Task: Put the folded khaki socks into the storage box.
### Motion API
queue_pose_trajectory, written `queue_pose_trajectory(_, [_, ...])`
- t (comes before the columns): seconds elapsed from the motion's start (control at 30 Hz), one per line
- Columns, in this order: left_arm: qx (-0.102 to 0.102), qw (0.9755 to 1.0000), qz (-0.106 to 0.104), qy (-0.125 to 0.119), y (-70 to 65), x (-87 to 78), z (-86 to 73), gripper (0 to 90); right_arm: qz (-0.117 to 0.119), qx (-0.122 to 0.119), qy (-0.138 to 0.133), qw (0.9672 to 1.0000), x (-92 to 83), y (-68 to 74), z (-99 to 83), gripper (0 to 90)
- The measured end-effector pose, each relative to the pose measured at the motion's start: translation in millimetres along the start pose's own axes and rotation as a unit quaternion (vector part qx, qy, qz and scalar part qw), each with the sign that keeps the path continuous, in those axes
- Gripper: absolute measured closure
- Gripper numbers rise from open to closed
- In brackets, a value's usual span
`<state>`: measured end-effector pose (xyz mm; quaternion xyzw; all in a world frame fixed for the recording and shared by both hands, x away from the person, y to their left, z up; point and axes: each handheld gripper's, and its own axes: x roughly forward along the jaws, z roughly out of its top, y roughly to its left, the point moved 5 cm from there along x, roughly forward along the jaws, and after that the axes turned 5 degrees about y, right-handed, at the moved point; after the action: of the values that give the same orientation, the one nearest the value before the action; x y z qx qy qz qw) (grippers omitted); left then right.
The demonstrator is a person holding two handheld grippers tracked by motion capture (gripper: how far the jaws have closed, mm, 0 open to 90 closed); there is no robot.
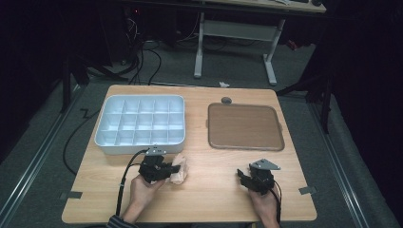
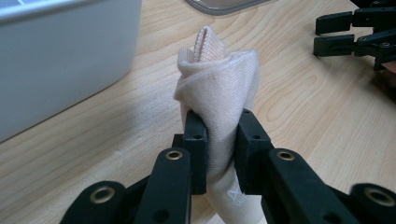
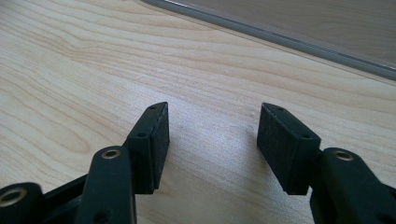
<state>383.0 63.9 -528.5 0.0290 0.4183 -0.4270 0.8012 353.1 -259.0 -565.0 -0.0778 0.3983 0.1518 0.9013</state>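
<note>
Black pads of the left tool (image 2: 219,149) are pinched on a rolled beige cloth (image 2: 218,93), one pad on either side of its lower part, so the roll is squeezed narrow there and flares wider beyond the pads. In the left gripper view the cloth's long axis runs straight out along the jaws, away from the hand, with its open, spiralled end pointing toward the far side of the worktop (image 2: 303,116) and a small pale mark showing on the near end below the pads. From the high view the left tool (image 1: 167,169) sits near the front edge of the wooden worktop (image 1: 214,199), the cloth (image 1: 179,170) jutting from it toward the right, just in front of the white compartment tray (image 1: 105,142); whether the cloth touches the wood cannot be told. Well apart on the right, the right tool (image 3: 212,140) has its jaws spread with nothing between them, only bare wood grain beneath, and the rim of the brown tray (image 3: 280,35) lies just beyond; seen from above, the right tool (image 1: 244,178) points left, with the brown tray (image 1: 244,127) behind it
</note>
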Motion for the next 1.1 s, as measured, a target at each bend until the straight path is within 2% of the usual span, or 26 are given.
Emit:
queue_pose_trajectory(0.33, [0.000,0.9999,-0.002,-0.011,3.2,-12.0,4.5,77.5,0.000,0.001,0.001,1.0000,0.0,0.3,-0.1,43.5])
queue_pose_trajectory(1.1, [-0.002,0.9999,0.004,-0.016,10.9,-26.6,4.6,77.5,0.001,-0.002,0.001,1.0000,0.0,0.3,0.0,43.0])
